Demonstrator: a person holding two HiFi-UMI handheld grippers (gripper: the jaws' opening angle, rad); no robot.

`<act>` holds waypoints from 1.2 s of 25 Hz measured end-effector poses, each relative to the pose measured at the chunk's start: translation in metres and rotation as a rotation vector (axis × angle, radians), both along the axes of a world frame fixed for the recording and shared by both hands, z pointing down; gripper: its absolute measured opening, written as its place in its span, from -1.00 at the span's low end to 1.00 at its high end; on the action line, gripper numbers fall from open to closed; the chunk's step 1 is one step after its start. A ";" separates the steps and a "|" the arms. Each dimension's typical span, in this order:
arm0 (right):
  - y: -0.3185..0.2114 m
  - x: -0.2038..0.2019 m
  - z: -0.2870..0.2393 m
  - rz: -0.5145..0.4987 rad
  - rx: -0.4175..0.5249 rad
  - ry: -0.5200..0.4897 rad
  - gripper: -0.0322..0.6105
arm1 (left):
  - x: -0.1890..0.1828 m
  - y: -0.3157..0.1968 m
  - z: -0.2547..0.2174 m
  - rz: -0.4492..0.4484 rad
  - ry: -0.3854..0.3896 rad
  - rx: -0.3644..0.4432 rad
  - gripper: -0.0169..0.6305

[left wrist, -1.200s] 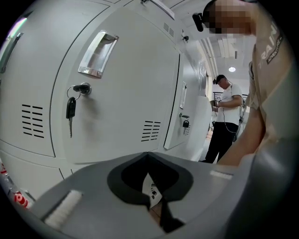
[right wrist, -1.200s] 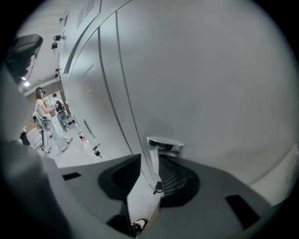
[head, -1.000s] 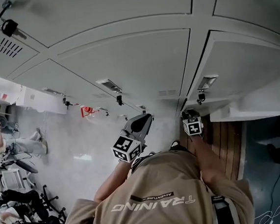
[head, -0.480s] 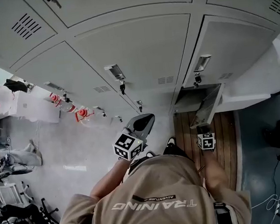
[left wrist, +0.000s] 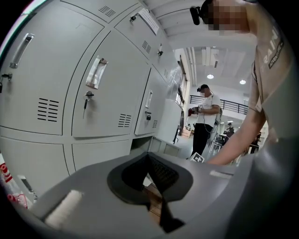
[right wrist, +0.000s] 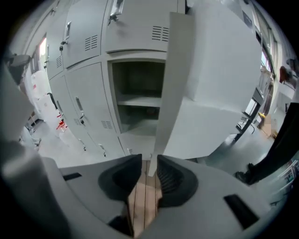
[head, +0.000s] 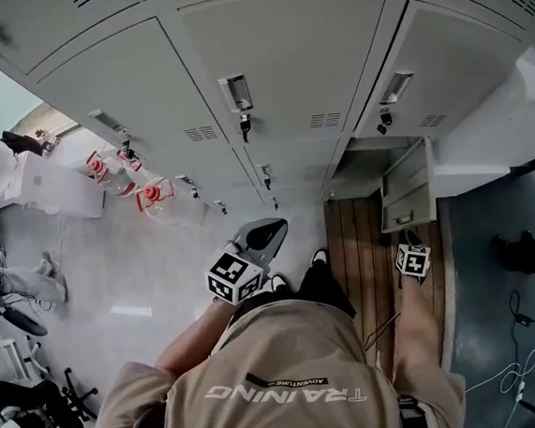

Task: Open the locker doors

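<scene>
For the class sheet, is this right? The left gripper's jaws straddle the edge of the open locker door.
Not quite: the jaws of the right gripper straddle the edge of the open locker door, as the right gripper view shows. The left gripper holds nothing.

A bank of grey sheet-metal lockers runs across the far side of the head view, above a pale smooth floor. Toward the bank's right end, one grey sheet-metal locker door stands out toward the person. Its open compartment, with one shelf across it, is just to the left. A strip of brown wooden planks lies before that compartment. The lower end of the door's free edge stands between the jaws of the right gripper, over the planks. The left gripper is further left, before closed doors and apart from them. Small red-and-white items sit against the locker fronts at far left
</scene>
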State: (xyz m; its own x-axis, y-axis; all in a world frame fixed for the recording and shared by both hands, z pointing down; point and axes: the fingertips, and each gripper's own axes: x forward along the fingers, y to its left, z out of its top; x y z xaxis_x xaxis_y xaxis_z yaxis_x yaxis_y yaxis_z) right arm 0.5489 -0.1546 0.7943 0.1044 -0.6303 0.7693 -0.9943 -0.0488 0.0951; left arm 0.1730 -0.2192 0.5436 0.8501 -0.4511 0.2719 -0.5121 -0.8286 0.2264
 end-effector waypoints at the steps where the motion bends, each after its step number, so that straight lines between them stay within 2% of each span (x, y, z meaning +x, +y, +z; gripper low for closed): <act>1: 0.008 -0.006 0.003 -0.010 -0.009 -0.005 -0.58 | -0.003 0.004 0.001 -0.008 0.003 -0.004 -0.93; 6: 0.033 -0.062 0.029 -0.141 -0.074 -0.062 -0.59 | -0.010 0.005 -0.008 -0.077 0.010 0.016 -0.93; 9: 0.032 -0.101 0.024 -0.224 -0.036 -0.129 -0.71 | -0.012 0.005 -0.020 -0.142 0.019 0.033 -0.93; 12: 0.007 -0.143 -0.002 -0.351 0.077 -0.182 -0.85 | -0.022 0.001 -0.033 -0.236 0.009 0.088 -0.93; 15: -0.016 -0.187 -0.026 -0.522 0.166 -0.220 -0.87 | -0.033 0.000 -0.032 -0.332 -0.004 0.096 -0.93; 18: -0.036 -0.217 -0.056 -0.557 0.260 -0.261 -0.87 | -0.049 0.010 -0.029 -0.383 -0.009 0.092 -0.93; 21: -0.053 -0.273 -0.111 -0.557 0.389 -0.299 -0.87 | -0.098 0.022 -0.026 -0.446 -0.028 0.098 -0.93; 24: -0.061 -0.322 -0.186 -0.616 0.532 -0.335 -0.87 | -0.129 0.030 -0.027 -0.528 -0.035 0.105 -0.93; 27: -0.056 -0.378 -0.251 -0.713 0.644 -0.363 -0.87 | -0.160 0.036 -0.034 -0.578 -0.025 0.138 -0.93; 30: -0.050 -0.445 -0.289 -0.813 0.706 -0.382 -0.87 | -0.210 0.043 -0.039 -0.612 0.001 0.178 -0.93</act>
